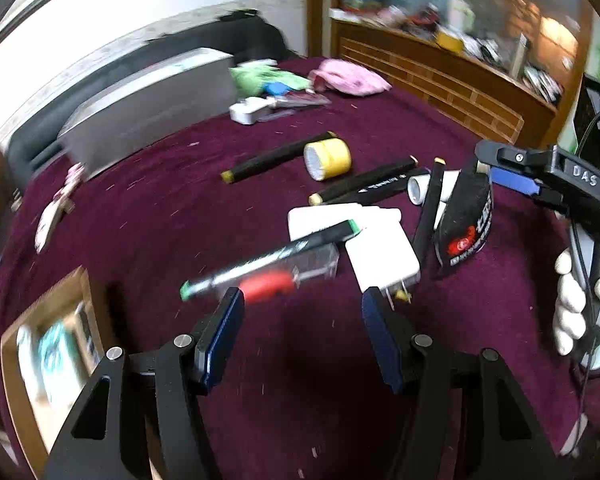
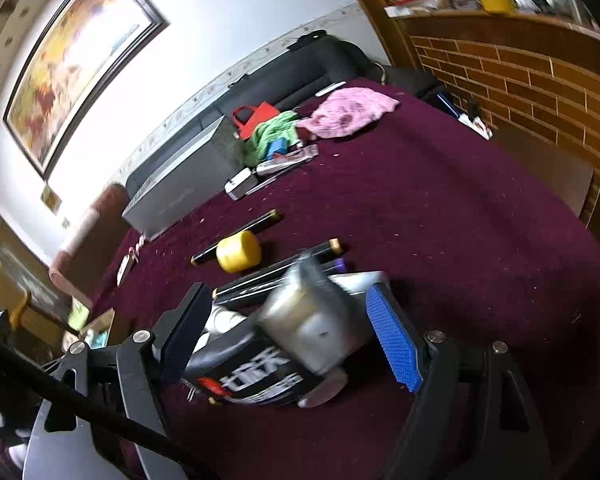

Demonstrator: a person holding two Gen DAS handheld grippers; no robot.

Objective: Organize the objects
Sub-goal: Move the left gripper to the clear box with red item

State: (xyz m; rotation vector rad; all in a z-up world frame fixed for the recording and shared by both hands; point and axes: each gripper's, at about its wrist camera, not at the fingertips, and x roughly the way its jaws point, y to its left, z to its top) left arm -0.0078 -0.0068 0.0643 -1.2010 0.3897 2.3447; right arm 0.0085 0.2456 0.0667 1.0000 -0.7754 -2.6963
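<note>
Left wrist view: the left gripper (image 1: pixel 302 300) is held spread and empty, a green-capped marker (image 1: pixel 272 254) just beyond its fingertips.

Right wrist view: the right gripper (image 2: pixel 292 312) is spread around a black pouch (image 2: pixel 256 372); contact cannot be told. Squarer alignment is advised before closing.

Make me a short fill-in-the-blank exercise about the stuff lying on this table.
1. The roll of tape is ____ in colour.
2. The table is covered with a ____ cloth.
3. The crumpled towel at the far end, beside the green one, is ____.
4. The screwdriver in the clear case has a ____ handle.

Missing words: yellow; maroon; pink; red
</note>
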